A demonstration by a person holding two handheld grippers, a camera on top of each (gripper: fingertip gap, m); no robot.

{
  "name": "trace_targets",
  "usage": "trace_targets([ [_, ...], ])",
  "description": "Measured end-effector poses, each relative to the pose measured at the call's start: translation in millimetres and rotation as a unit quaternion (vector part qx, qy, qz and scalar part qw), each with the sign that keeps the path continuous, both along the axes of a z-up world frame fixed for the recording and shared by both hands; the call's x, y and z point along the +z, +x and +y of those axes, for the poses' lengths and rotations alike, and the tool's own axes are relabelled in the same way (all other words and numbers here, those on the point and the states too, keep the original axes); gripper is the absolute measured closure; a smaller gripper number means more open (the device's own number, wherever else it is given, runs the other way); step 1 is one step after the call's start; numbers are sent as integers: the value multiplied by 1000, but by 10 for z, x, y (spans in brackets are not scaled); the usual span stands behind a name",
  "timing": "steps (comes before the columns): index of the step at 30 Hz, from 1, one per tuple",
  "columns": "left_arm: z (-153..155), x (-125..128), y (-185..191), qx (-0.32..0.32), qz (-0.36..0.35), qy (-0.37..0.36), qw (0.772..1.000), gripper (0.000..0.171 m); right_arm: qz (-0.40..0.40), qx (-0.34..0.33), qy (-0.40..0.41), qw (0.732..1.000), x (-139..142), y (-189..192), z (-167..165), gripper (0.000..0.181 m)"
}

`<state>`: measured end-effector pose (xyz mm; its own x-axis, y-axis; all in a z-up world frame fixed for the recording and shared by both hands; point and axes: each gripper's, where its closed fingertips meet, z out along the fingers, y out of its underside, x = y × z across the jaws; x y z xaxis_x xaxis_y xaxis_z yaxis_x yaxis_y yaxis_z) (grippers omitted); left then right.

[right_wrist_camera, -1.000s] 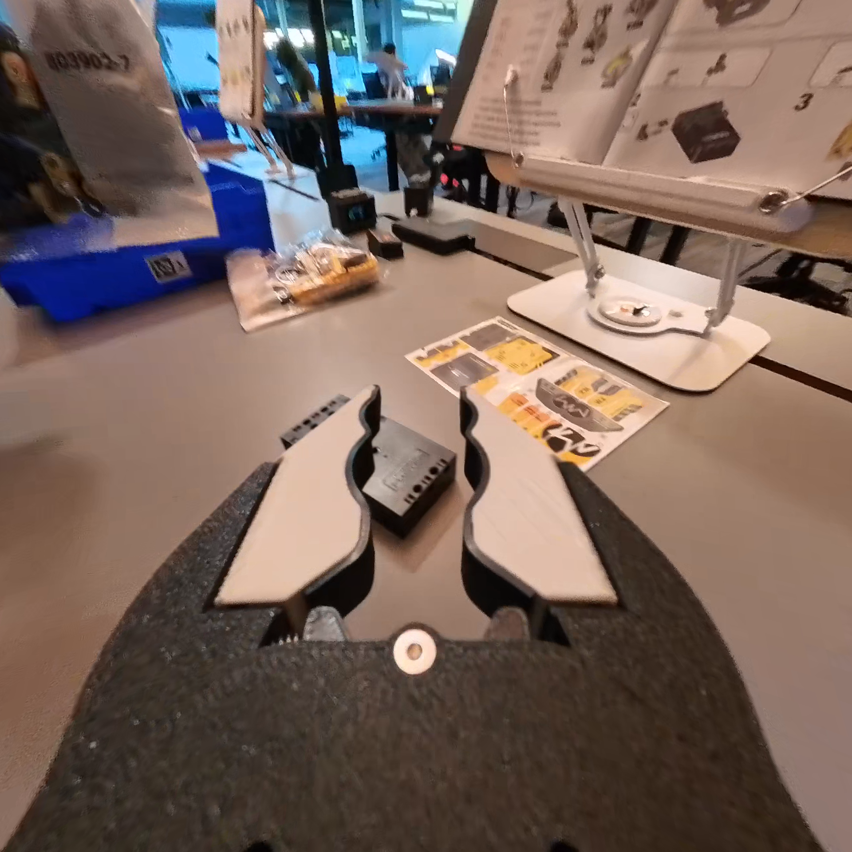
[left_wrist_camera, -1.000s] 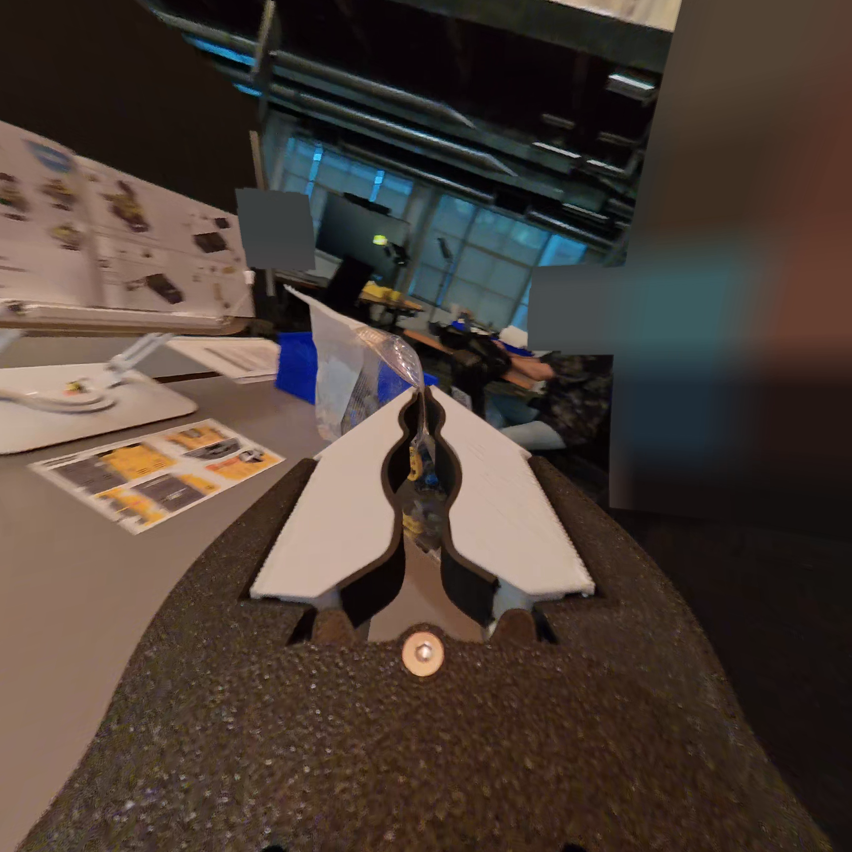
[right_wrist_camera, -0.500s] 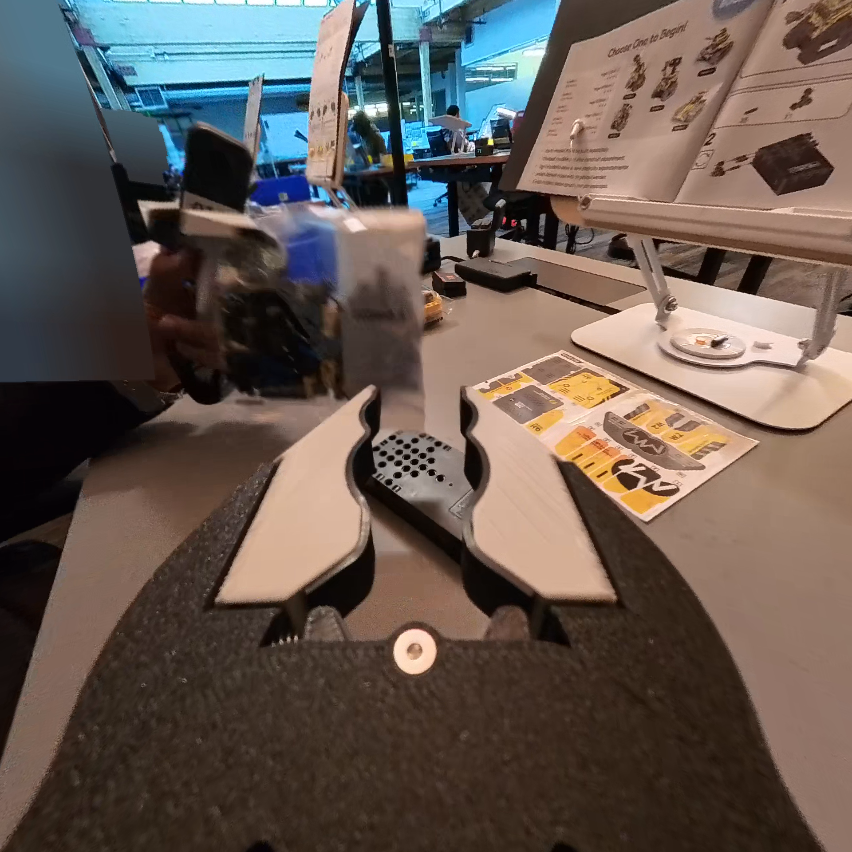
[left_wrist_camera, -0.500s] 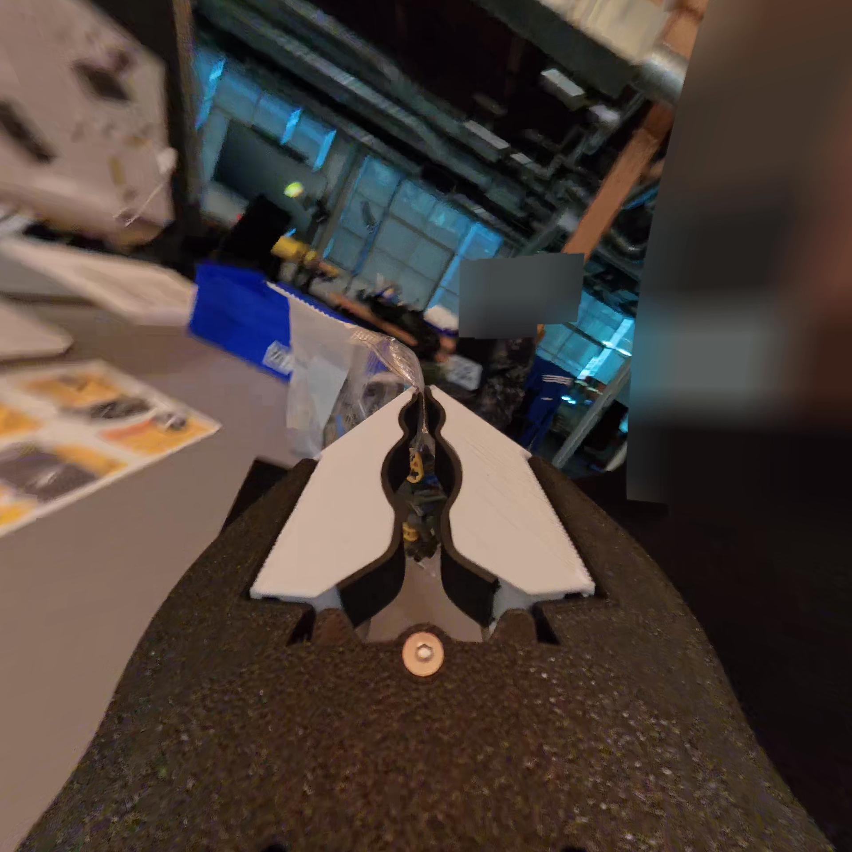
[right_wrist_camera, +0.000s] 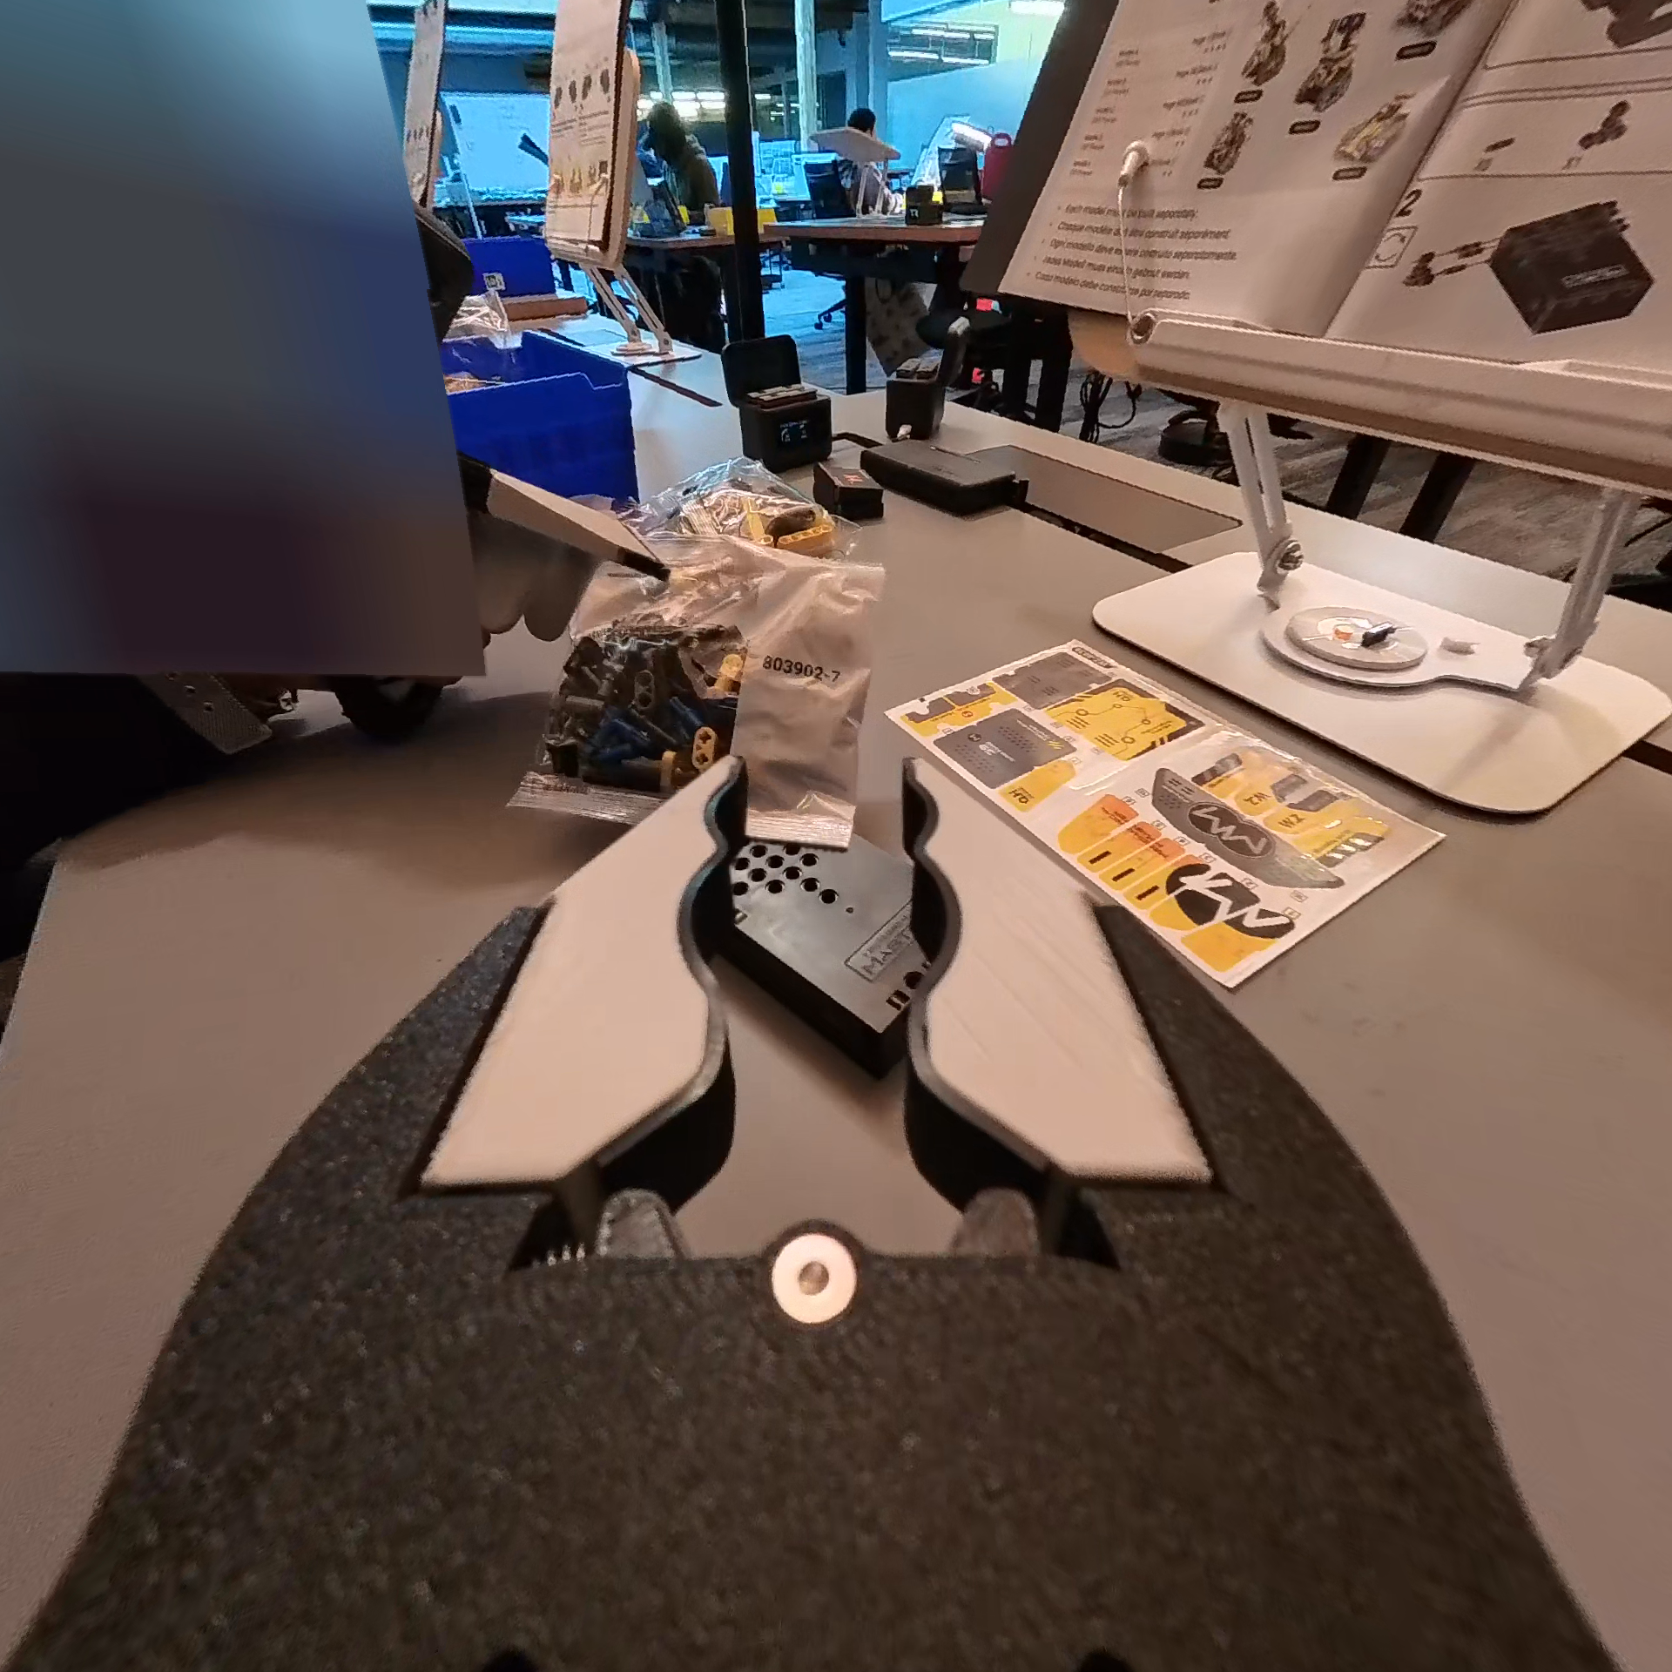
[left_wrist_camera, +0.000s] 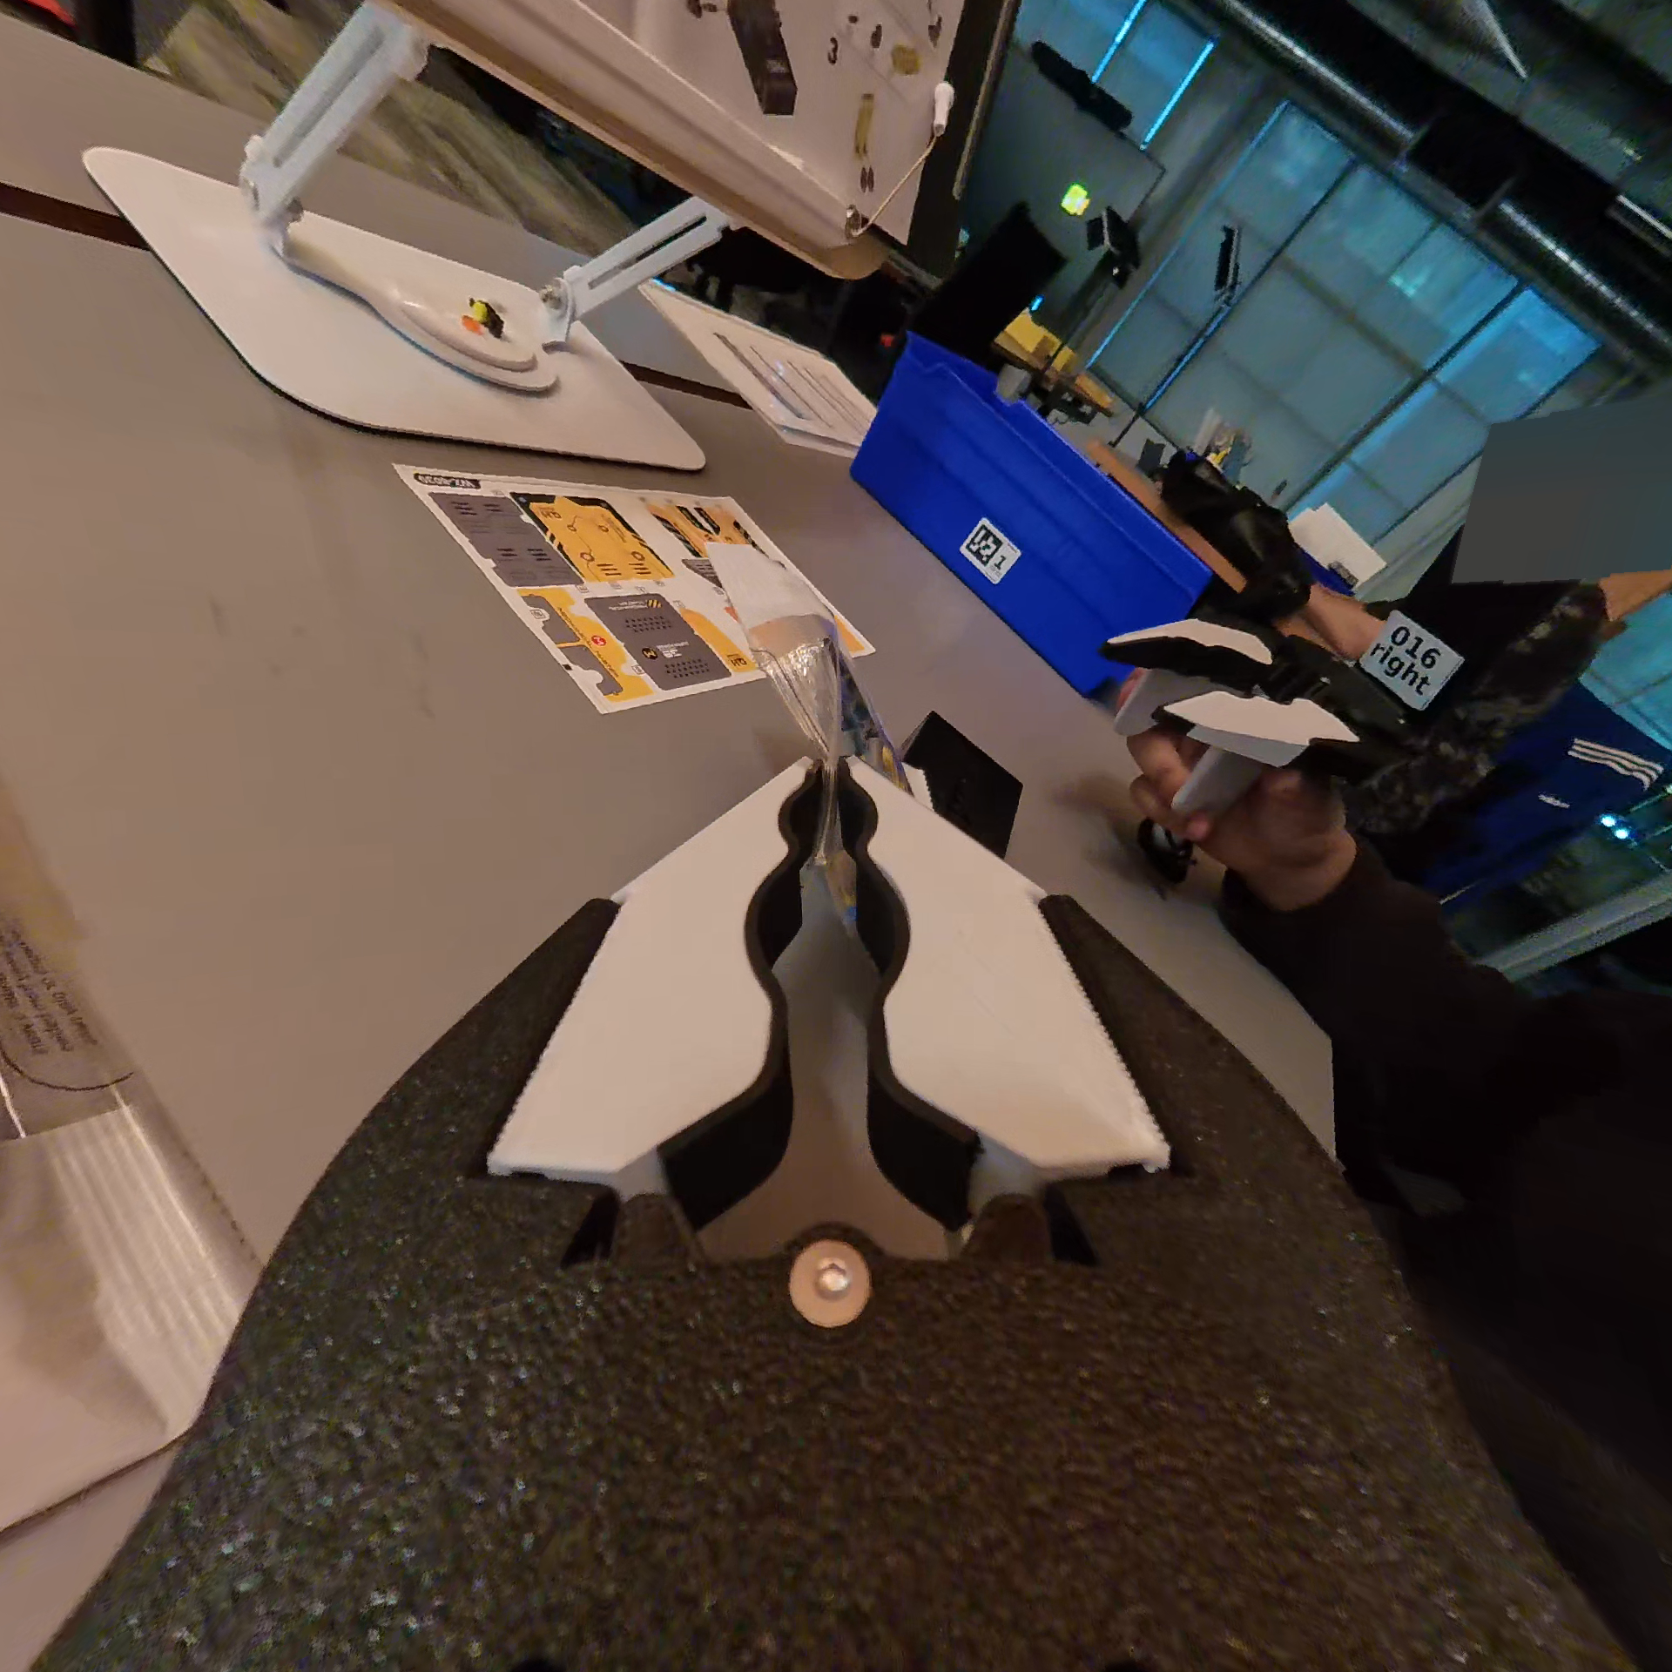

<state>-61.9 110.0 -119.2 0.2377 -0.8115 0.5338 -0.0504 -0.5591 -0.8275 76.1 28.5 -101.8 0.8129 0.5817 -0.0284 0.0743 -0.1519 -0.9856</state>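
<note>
Left wrist view: left claw (left_wrist_camera: 828, 769) pinches plastic bag (left_wrist_camera: 810, 688); right claw (right_wrist_camera: 823, 787) agape over black box (right_wrist_camera: 814, 941).

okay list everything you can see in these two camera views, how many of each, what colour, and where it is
Plastic bag of small parts: one, clear with black, blue and yellow pieces, pinched at its top edge by the left gripper, hanging over the black box.
Black box: one, black with holes on top, on the table between the right gripper's fingers.
Second bag of parts: one, clear with yellow pieces, behind the first.
Sticker sheet: one, yellow and grey, flat on the table.
Book stand: one, white, holding an open instruction booklet.
Bin: one, blue, far side.
Table: one, grey.
Left gripper: shut on the bag.
Right gripper: open.
</note>
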Motion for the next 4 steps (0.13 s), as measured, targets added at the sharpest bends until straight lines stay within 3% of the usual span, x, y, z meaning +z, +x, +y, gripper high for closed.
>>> trace_targets([
  [4,-24,58,10,-6,-16,8,1000,169,0,-3,0,1000,-5,16,11,147],
])
